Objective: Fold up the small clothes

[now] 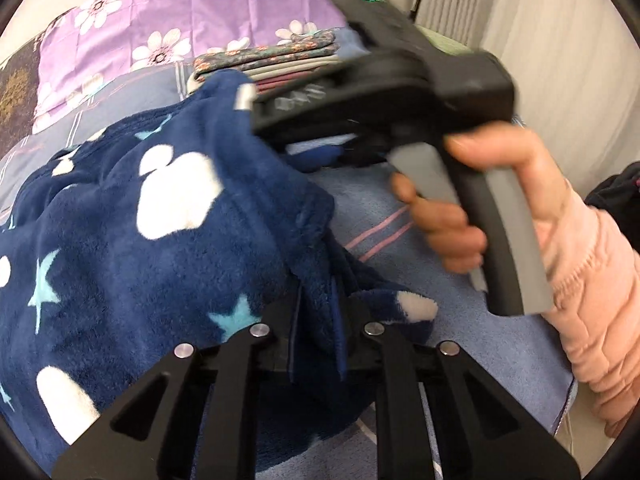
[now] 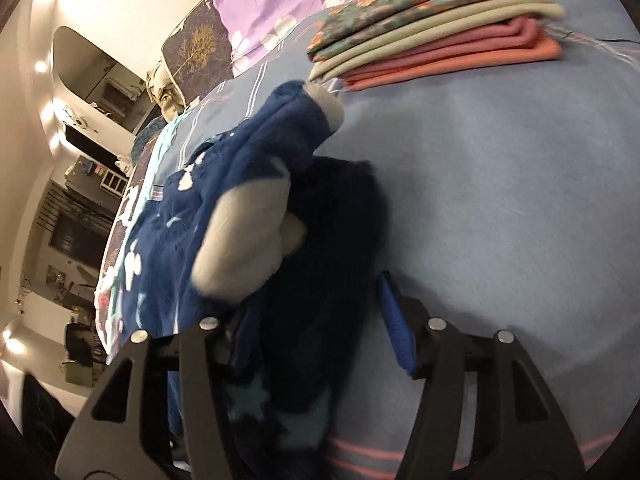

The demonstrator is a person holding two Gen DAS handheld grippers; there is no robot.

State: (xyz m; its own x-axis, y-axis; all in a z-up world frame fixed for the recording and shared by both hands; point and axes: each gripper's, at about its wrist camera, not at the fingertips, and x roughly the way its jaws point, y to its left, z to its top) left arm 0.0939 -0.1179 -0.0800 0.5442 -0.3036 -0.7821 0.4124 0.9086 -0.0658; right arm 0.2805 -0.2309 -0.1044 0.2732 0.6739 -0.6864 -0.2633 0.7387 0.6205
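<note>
One stack [image 2: 436, 36] folded far right; fleece [image 1: 132, 216] unfolded, left gripper [image 1: 316, 332] pinching its edge, right gripper [image 2: 320, 320] partly open, cloth loose between.

fleece garment [image 1: 132, 232] on bed [image 1: 420, 208], folded stack [image 1: 280, 62] behind

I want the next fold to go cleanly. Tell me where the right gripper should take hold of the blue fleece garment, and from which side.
Probably the loose raised corner with the white patch, on the blue fleece garment. It stands up off the blue sheet, so jaws can close around a thin edge. Come from the bare sheet side, clear of the folded stack. The left gripper already pinches the near edge.
</note>
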